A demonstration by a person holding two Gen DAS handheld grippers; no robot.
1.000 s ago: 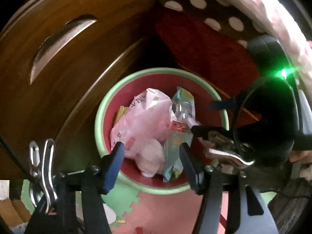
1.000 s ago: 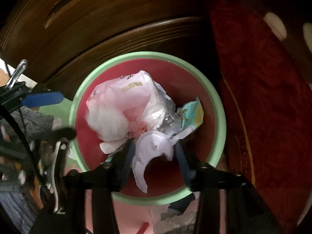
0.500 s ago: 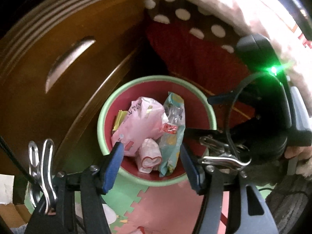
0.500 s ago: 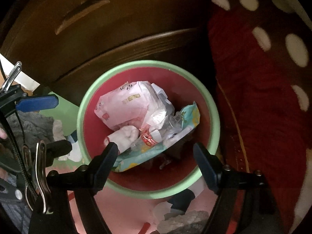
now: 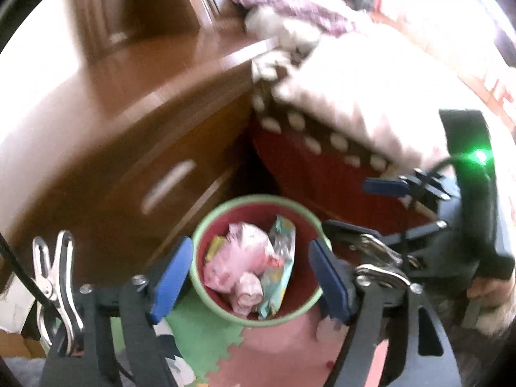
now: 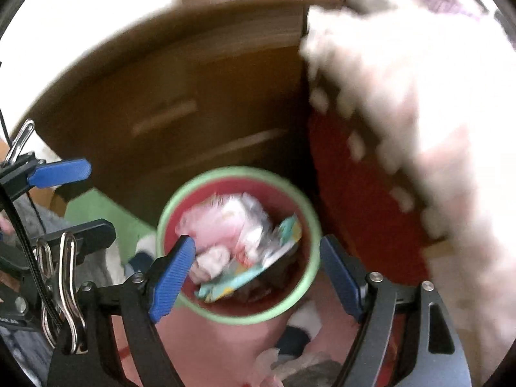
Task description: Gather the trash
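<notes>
Pink wrapper [image 5: 240,256], teal packet [image 5: 280,271] and small crumpled wad [image 5: 247,293] inside green-rimmed red bin [image 5: 258,321], on foam floor mat [image 5: 206,338] beside wooden cabinet [image 5: 135,148] and bed edge. Above bin: left gripper [image 5: 250,282] opening, nothing between pads; right gripper [image 6: 258,272] spread wide, empty.

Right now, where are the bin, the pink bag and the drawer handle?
bin [image 5: 206,222]: left wrist view, green rim at upper left.
pink bag [image 5: 240,254]: left wrist view, middle of the crumpled plastic.
drawer handle [image 5: 167,185]: left wrist view, middle of the pale bar.
</notes>
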